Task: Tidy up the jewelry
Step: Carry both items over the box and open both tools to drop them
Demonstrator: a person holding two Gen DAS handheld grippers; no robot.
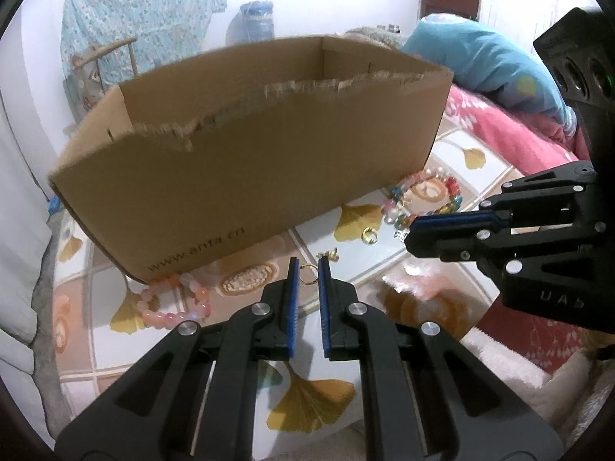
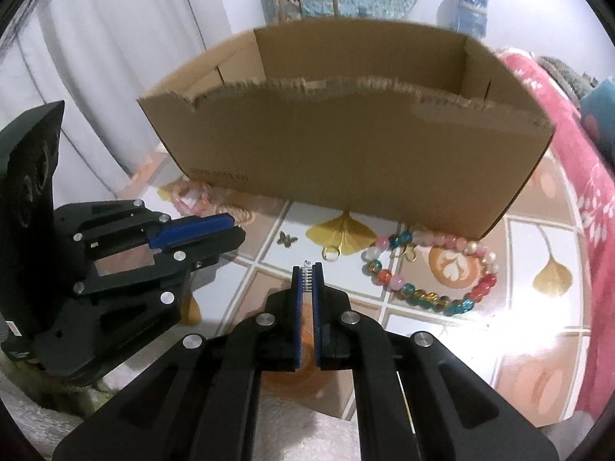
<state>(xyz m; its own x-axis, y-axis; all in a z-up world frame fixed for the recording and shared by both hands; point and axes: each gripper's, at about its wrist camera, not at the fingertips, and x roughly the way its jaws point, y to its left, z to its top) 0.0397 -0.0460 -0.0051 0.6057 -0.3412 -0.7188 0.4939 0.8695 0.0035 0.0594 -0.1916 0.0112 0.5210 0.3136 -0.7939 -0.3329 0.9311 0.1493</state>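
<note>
Left wrist view: left gripper (image 1: pixel 308 269) has its blue pads drawn close around a small gold ring (image 1: pixel 307 273), apparently pinched between the tips, though the contact is hard to confirm. Right gripper (image 2: pixel 307 274) is clamped narrow on a small silvery, coiled-looking piece (image 2: pixel 307 277), raised off the surface.

Surface is a glossy tablecloth (image 2: pixel 442 330) printed with pale tiles and golden ginkgo leaves. An open cardboard box (image 2: pixel 346 153) with a torn front rim stands at the back. On the cloth lie:
- 1 multicoloured bead bracelet (image 2: pixel 434 299), near the box's right corner
- 1 pink bead bracelet (image 1: pixel 175 307), at its left corner
- 1 loose gold ring (image 2: pixel 331 254)
- 1 butterfly charm (image 2: pixel 286 239)

Room: white curtain (image 2: pixel 96 77), blue floral fabric (image 1: pixel 146 23), pink blanket (image 1: pixel 499 123).
</note>
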